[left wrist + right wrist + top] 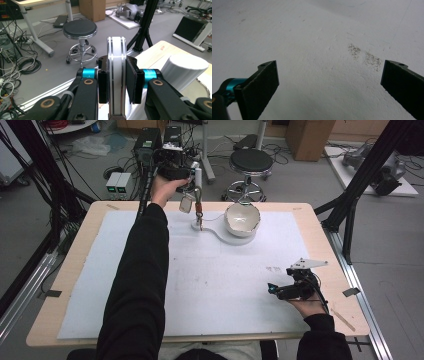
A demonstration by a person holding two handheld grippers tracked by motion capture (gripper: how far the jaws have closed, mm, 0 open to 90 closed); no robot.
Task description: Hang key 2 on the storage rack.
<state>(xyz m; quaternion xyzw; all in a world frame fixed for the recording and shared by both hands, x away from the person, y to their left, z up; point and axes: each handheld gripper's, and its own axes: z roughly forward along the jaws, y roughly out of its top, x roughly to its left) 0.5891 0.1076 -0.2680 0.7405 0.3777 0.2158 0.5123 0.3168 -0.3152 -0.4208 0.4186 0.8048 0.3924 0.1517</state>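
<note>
My left gripper (191, 170) is held out over the table's far edge, and its jaws are shut on an upright white bar with two silver stripes (116, 50). A white ribbed cylinder (185, 68) stands close on its right; in the high view this cylinder (198, 176) is right beside the jaws. Below hang a clear piece (185, 204) and a thin grey and red piece (199, 210), over a flat white base (216, 233). A white bowl (242, 218) rests on that base. My right gripper (274, 290) lies near the front right, open over bare mat (329, 72).
A pale blue-white mat (210, 280) covers most of the wooden table (75, 270). A dark smudge (364, 56) marks the mat ahead of the right jaws. A black round stool (251, 161) stands beyond the far edge. Black frame struts (360, 185) rise at the right.
</note>
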